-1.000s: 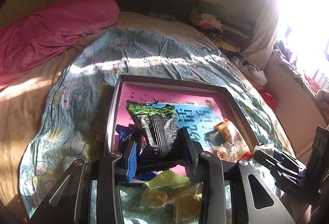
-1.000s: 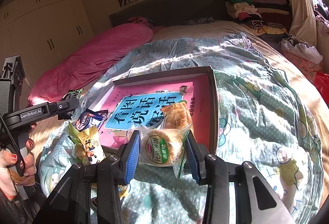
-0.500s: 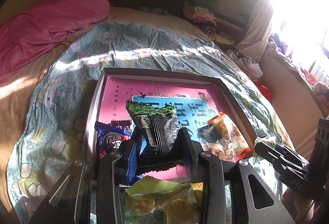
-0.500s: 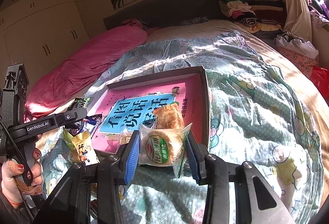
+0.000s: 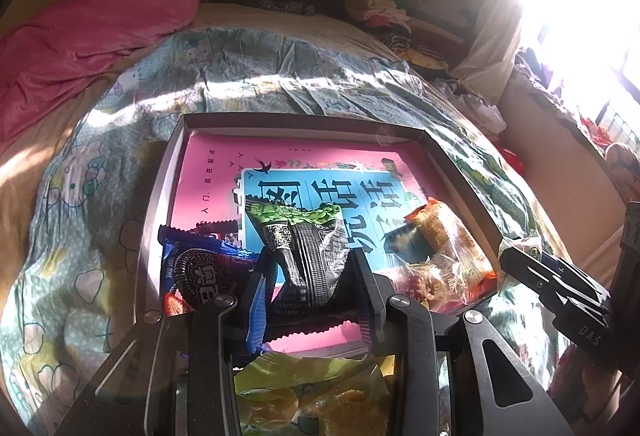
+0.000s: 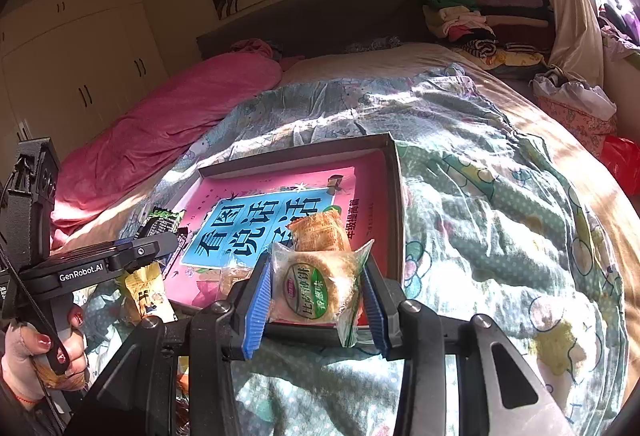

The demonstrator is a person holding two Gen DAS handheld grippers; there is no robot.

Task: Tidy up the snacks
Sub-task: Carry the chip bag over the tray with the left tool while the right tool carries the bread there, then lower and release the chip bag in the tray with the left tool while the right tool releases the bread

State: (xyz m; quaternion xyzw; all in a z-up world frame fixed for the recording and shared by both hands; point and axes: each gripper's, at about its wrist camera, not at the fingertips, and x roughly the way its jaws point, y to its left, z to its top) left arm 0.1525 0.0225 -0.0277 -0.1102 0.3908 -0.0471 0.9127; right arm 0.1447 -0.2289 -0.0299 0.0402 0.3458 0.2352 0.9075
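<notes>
Over the near edge of the shallow box on the bed, we see our left gripper closed to a narrow gap on a black-and-green snack packet, its top standing up above the box's pink book (a blue cookie pack lies in the box's near left corner). At the box's near right corner, our right gripper is likewise pinched on a clear-wrapped round biscuit, just in front of an orange snack pack lying inside the box.
</notes>
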